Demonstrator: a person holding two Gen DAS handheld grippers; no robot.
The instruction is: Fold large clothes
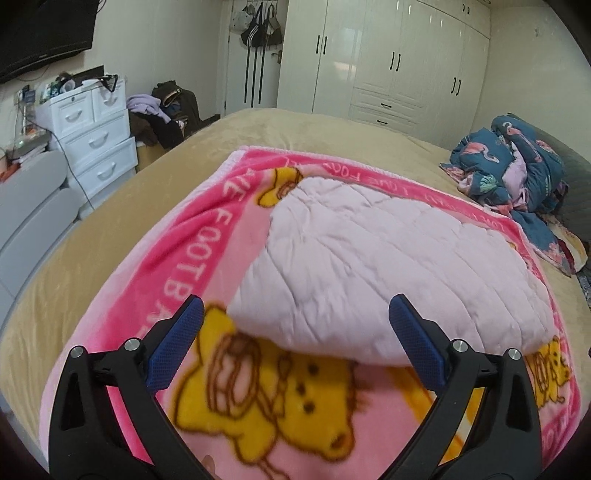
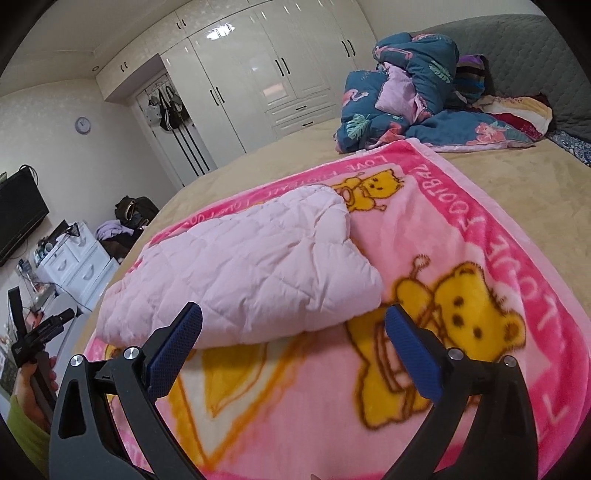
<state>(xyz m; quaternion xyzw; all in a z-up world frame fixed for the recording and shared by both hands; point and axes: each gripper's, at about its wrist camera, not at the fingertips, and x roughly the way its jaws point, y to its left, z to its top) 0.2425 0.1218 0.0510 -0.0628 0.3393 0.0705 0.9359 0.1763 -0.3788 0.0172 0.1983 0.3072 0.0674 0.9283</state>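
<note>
Beige bedding (image 1: pixel 110 266) is covering a bed in a room with white wardrobes (image 1: pixel 388 62). Both grippers are pointing downward over a pink blanket (image 1: pixel 177 266); the left gripper (image 1: pixel 295 345) and the right gripper (image 2: pixel 293 347) are standing wide apart, holding nothing. One pale pink quilted garment (image 2: pixel 243 269) is lying folded on the blanket, its near edge puffy and rounded, just beyond the fingertips. One blue flowered bundle (image 2: pixel 406 96) is sitting well apart.

Glossy white wardrobes (image 2: pixel 258 77) are lining the far wall, catching ceiling light. A white drawer chest (image 1: pixel 96 136) is standing left of the tan bed (image 1: pixel 295 129), beneath a dark television (image 1: pixel 40 33).
</note>
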